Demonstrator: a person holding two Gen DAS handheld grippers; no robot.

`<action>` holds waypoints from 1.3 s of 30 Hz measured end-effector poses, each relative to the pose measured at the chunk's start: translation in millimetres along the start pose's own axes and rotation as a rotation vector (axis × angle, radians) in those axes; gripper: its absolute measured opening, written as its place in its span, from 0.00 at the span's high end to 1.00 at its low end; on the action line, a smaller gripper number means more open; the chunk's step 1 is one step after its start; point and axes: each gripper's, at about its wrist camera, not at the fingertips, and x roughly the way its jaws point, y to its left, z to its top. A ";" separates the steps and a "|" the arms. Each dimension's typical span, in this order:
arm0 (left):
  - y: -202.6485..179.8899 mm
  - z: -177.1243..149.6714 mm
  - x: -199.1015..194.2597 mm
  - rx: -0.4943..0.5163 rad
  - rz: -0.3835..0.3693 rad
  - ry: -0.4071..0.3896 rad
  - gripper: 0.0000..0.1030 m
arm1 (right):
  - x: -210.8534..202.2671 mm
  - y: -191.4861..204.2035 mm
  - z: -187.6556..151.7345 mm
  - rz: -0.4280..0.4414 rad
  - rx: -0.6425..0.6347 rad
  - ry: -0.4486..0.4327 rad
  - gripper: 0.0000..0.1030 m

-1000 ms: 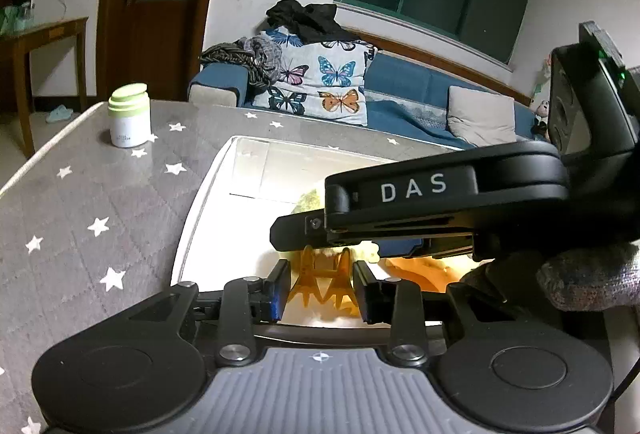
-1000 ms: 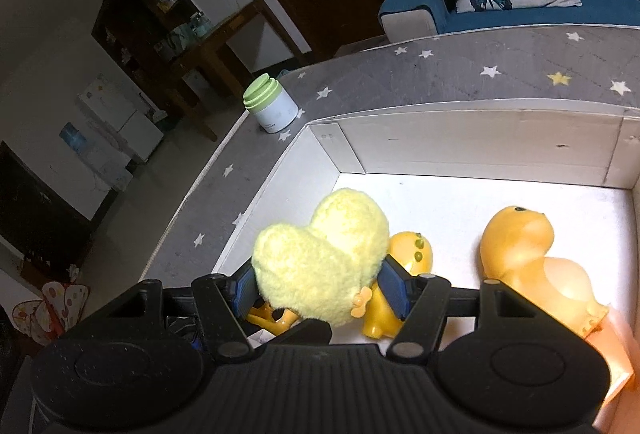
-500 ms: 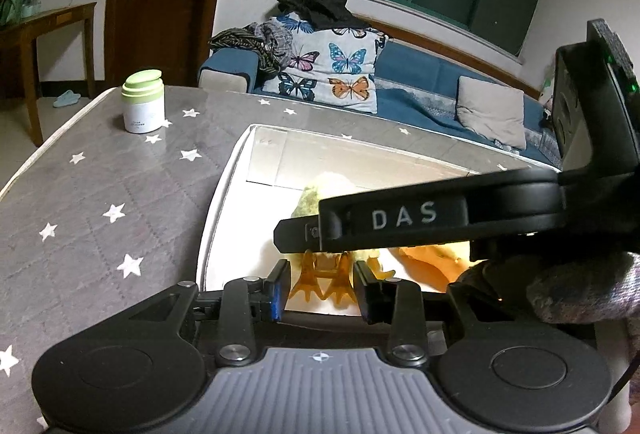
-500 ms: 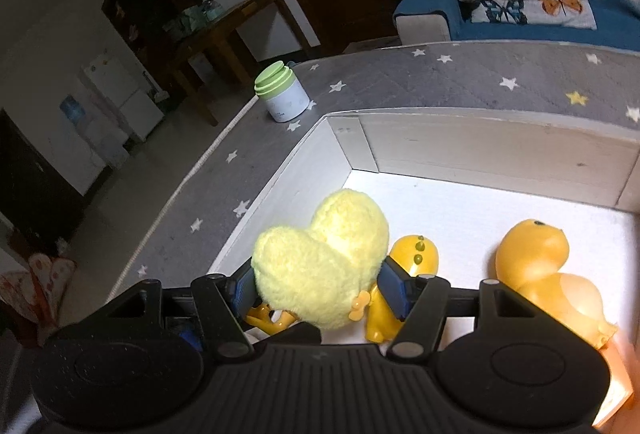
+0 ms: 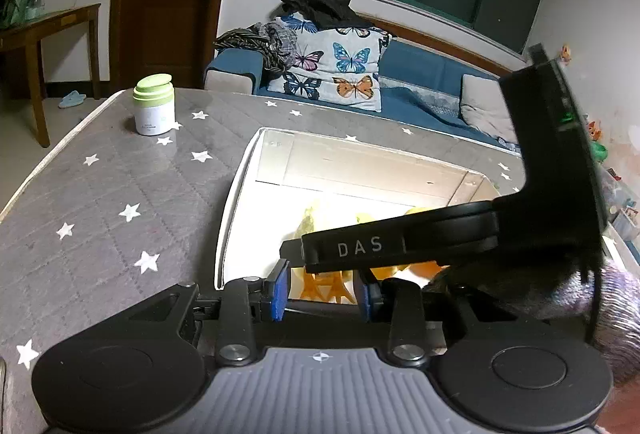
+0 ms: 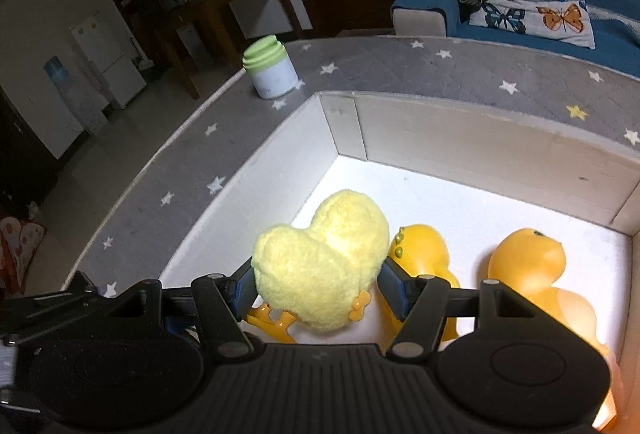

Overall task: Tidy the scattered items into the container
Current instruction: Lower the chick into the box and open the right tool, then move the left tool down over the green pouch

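Note:
Over the near left corner of the white box (image 6: 480, 149), my right gripper (image 6: 318, 290) is shut on a yellow plush duck (image 6: 324, 258), its blue pads pressed into both sides. The plush's orange feet (image 6: 276, 322) hang below it. Two orange rubber ducks (image 6: 420, 250) (image 6: 524, 262) lie on the box floor to its right. My left gripper (image 5: 323, 292) is open at the box's near rim (image 5: 236, 193). The orange feet (image 5: 324, 284) show in its gap, clear of the pads. The right tool's black body (image 5: 400, 246) crosses just above and hides most of the plush (image 5: 310, 218).
A white jar with a green lid (image 5: 154, 105) (image 6: 270, 67) stands at the far left corner of the grey star-patterned table (image 5: 100, 201). A hand in a grey knit glove (image 5: 600, 298) holds the right tool. A blue sofa with a butterfly cushion (image 5: 336, 69) lies beyond the table.
The right gripper has rolled a little with the plush duck still in its pads. The left gripper has kept its place and opening.

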 end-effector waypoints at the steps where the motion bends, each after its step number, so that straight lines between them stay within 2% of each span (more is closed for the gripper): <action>1: -0.1 -0.9 -2.5 0.002 0.000 -0.006 0.64 | 1.4 -1.0 -0.7 0.000 0.003 0.004 0.37; 8: 0.6 -10.2 -22.3 -0.019 -0.009 -0.028 0.64 | -1.9 -4.2 -3.7 -0.005 0.009 0.005 0.36; 12: 2.7 -20.5 -32.8 -0.037 -0.012 -0.028 0.64 | -5.9 -4.4 -4.0 0.006 0.009 -0.002 0.28; 15: 3.9 -29.4 -40.3 -0.046 -0.015 -0.019 0.64 | -10.9 -1.9 -4.0 -0.003 -0.005 -0.015 0.28; 22: -8.0 -57.2 -53.4 -0.011 -0.074 0.034 0.64 | -45.3 2.5 -12.1 -0.031 -0.047 -0.098 0.21; 29: -24.3 -84.4 -50.6 0.006 -0.122 0.107 0.64 | -92.6 3.7 -49.0 -0.028 -0.080 -0.175 0.17; 34: -24.4 -97.3 -56.2 -0.049 -0.156 0.127 0.64 | -120.2 -3.0 -85.1 -0.017 -0.076 -0.199 0.17; 39: -20.1 -101.9 -61.1 -0.147 -0.208 0.141 0.64 | -138.0 -13.8 -117.0 0.039 -0.035 -0.191 0.17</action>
